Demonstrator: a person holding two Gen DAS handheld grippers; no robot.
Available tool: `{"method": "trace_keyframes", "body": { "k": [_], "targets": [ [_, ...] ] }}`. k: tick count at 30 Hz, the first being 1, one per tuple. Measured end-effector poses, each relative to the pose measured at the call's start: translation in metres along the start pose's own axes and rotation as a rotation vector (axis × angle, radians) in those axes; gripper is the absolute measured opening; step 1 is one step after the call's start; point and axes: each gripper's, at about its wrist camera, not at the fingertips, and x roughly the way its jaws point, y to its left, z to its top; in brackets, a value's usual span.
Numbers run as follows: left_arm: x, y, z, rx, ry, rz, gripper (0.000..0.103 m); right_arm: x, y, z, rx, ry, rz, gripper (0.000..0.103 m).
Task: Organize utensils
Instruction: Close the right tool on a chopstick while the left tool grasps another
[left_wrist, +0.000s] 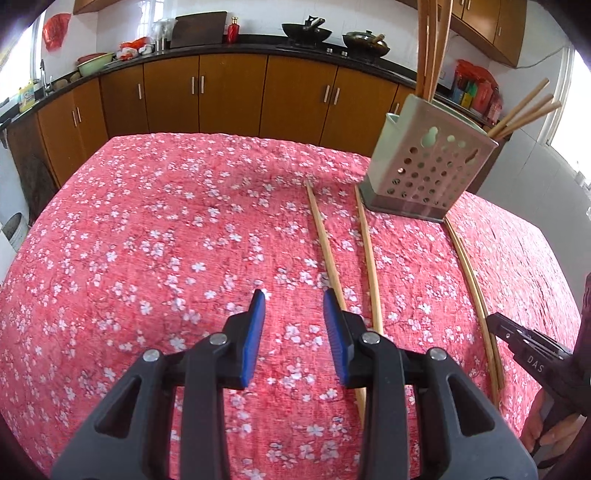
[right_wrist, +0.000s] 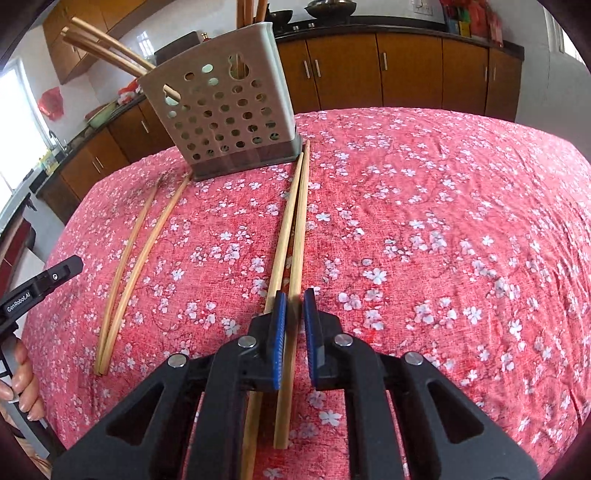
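Observation:
A perforated grey utensil holder (left_wrist: 428, 170) stands on the red floral tablecloth (left_wrist: 166, 240) with several wooden chopsticks in it; it also shows in the right wrist view (right_wrist: 225, 110). Two chopsticks (left_wrist: 328, 254) lie in front of my left gripper (left_wrist: 294, 308), which is open and empty just left of them. A second pair of chopsticks (right_wrist: 291, 221) lies under my right gripper (right_wrist: 294, 308). Its jaws stand narrowly apart over one chopstick of this pair, not closed on it. The right gripper body shows at the left wrist view's right edge (left_wrist: 524, 343).
The first pair shows at the left in the right wrist view (right_wrist: 133, 266). Brown kitchen cabinets (left_wrist: 207, 99) and a counter with woks (left_wrist: 306, 31) run behind the table. The table edge curves off at left and right.

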Motion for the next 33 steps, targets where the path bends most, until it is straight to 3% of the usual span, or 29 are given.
{"method": "trace_keyframes", "body": {
  "k": [5,11,18,22,27,33],
  "targets": [
    [0.008,-0.002,-0.002,0.0,0.032,-0.021,0.033,0.003,-0.005,0.004,-0.007,-0.013,-0.058,0.008],
    [0.016,-0.007,-0.005,0.009,0.06,-0.05,0.032,-0.003,-0.041,0.009,0.117,-0.046,-0.16,0.008],
    [0.027,-0.029,-0.004,0.049,0.077,-0.068,0.024,-0.007,-0.051,0.006,0.126,-0.056,-0.172,0.008],
    [0.04,-0.039,-0.007,0.076,0.107,-0.013,0.01,-0.009,-0.048,0.001,0.11,-0.057,-0.17,0.008],
    [0.041,-0.031,-0.006,0.073,0.081,0.053,0.008,-0.007,-0.04,-0.004,0.076,-0.055,-0.149,0.008],
    [0.043,0.011,0.005,-0.002,0.071,0.136,0.008,-0.005,-0.04,-0.001,0.07,-0.058,-0.15,0.008]
  ]
}}
